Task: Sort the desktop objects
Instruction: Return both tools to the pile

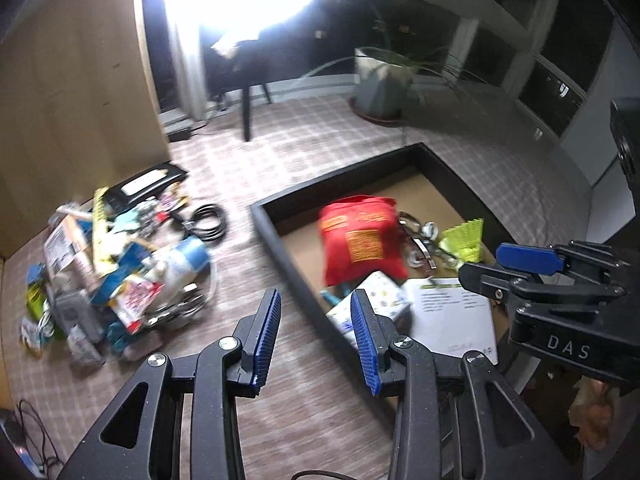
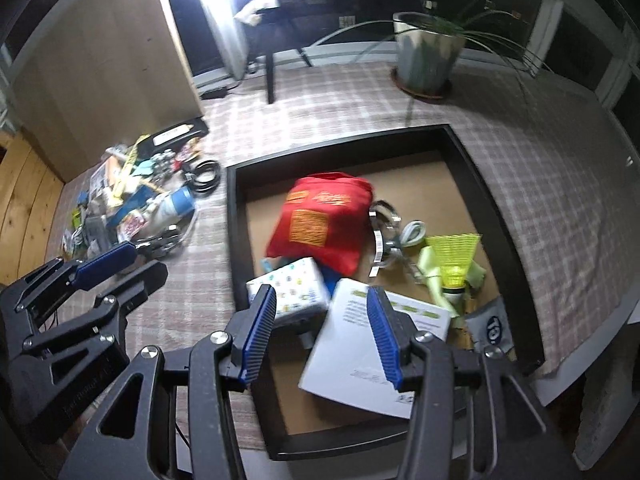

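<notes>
- Sitting inside the black tray are the items already sorted: a red pouch near its middle, a patterned white box at its near-left corner, a white booklet against its near wall, a yellow shuttlecock toward its right wall, and a silver strap between pouch and shuttlecock.
- Lying well to the left of the tray, on the checked tablecloth, is the unsorted pile: packets, a blue-and-white bottle, and a coiled black cable at the pile's tray-side edge. Blur is making the smaller items unreadable.
- The left gripper is hovering over the cloth just left of the tray's near-left wall, jaws standing apart, carrying nothing.
- The right gripper is hovering above the tray's near side, over box and booklet, jaws likewise spread and empty.
- Judgement: both tools are sitting between placements; the step in hand is fetching another item from the pile.
- Judgement: the next move is calling for the left gripper to swing away from the tray toward the pile, single out one piece at its edge, and close on it without dragging neighbours.
- A potted plant is standing beyond the tray's far wall, clear of the work.
</notes>
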